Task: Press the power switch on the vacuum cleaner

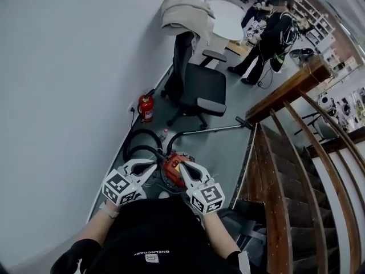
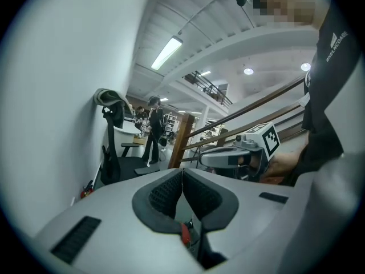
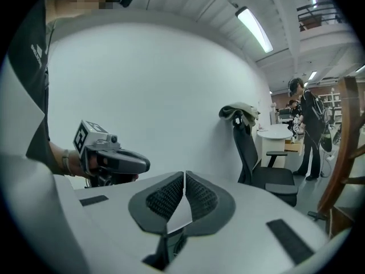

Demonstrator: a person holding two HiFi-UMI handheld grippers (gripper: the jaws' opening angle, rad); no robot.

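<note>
On the floor by the white wall, just in front of the person, sits the red vacuum (image 1: 173,167), with its black hose (image 1: 138,137) looping to the left and its wand (image 1: 212,129) reaching toward the stair rail (image 1: 288,89). The left gripper (image 1: 149,165) and right gripper (image 1: 183,170) hang over the vacuum, tips pointing toward each other. Each gripper's own view looks out level across the room rather than down at the machine. Both pairs of jaws are pressed together at the tips and have nothing between them. The power switch cannot be picked out in any view, and neither gripper seems to rest on the body, so the press looks not yet made. A tip has yet to be lowered onto the switch and pushed. By count there are one vacuum, one hose, one wand and two grippers. Further off are one chair (image 1: 197,87) with a cloth (image 1: 182,13) over its back, one fire extinguisher (image 1: 146,107), one round table (image 1: 228,17) and at least two people (image 1: 267,32).
</note>
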